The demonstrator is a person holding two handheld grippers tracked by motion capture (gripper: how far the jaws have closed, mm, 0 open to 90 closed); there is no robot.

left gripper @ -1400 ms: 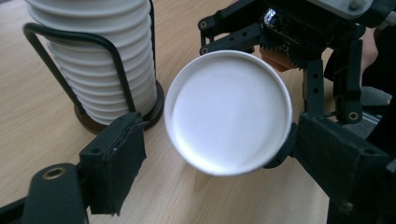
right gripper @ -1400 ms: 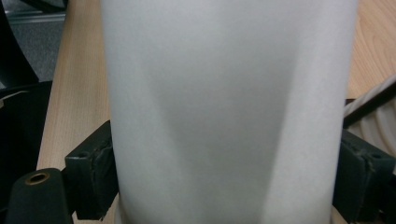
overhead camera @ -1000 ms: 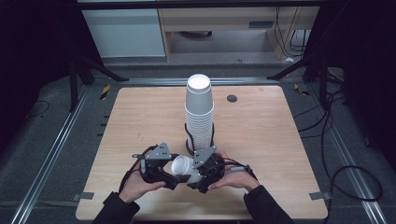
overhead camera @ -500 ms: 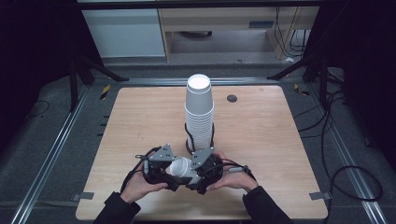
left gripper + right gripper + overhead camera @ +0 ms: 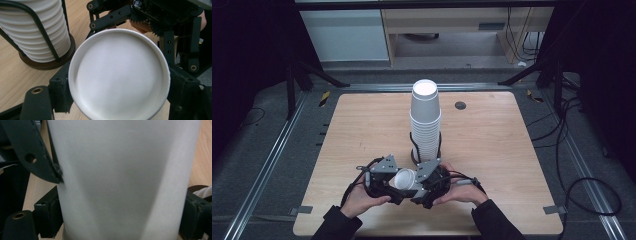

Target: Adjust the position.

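a single white paper cup [image 5: 404, 179] lies on its side between the two grippers at the near edge of the wooden table [image 5: 492, 150], lifted clear of the top, its long axis running roughly left to right. the left gripper [image 5: 393, 185] meets it end on: in the left gripper view the cup's flat round bottom [image 5: 119, 75] faces the camera and the black jaws sit against its left and right flanks, so this gripper is clamped on the base end. the right gripper [image 5: 418, 187] comes at it crosswise: in the right gripper view the cup's side wall [image 5: 122, 180] spans the picture with a jaw pressed to each side, grasping the body. both hands are equally close, since both hold it. just behind them, touching neither, stands the tall stack of white cups [image 5: 425, 120], upside down in a black wire holder [image 5: 414, 150] on a round dark base; it lies straight ahead of the grippers, so any move toward it goes forward and up. the table top is bare light wood with a small dark grommet [image 5: 460, 105] at the far side; around it are metal rails [image 5: 267, 165], loose cables [image 5: 577, 185] and a dark floor, with pale cabinets [image 5: 347, 35] at the back.
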